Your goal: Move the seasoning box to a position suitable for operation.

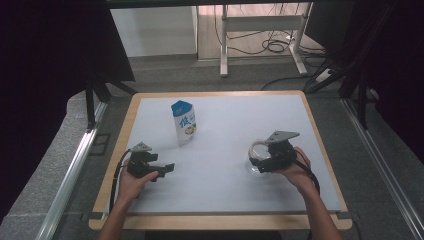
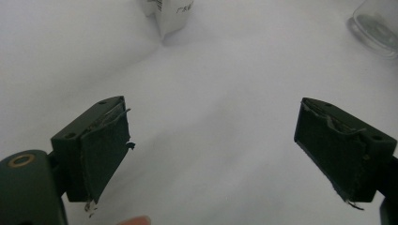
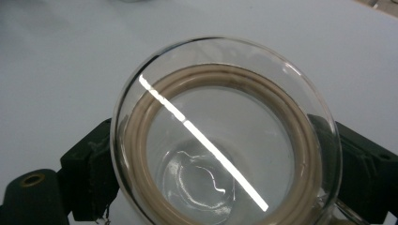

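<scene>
A blue-and-white milk carton [image 1: 184, 122] stands upright on the white mat, left of centre; its base shows at the top of the left gripper view [image 2: 166, 14]. A clear glass [image 1: 256, 156] with a beige ring inside sits at the right of the mat. My right gripper [image 1: 261, 161] is shut on the glass [image 3: 225, 140], one jaw on each side of its wall. My left gripper [image 1: 168, 168] rests low at the front left, below the carton. It is open [image 2: 211, 122], with bare mat between its worn pads [image 2: 105, 150]. The glass [image 2: 378, 28] appears far off at the upper right.
The white mat [image 1: 225, 112] covers a wooden table [image 1: 220, 220] with edges all round. Behind the table are a desk frame [image 1: 260, 30] and floor cables [image 1: 272, 45]. Metal rails [image 1: 70, 170] run along both sides.
</scene>
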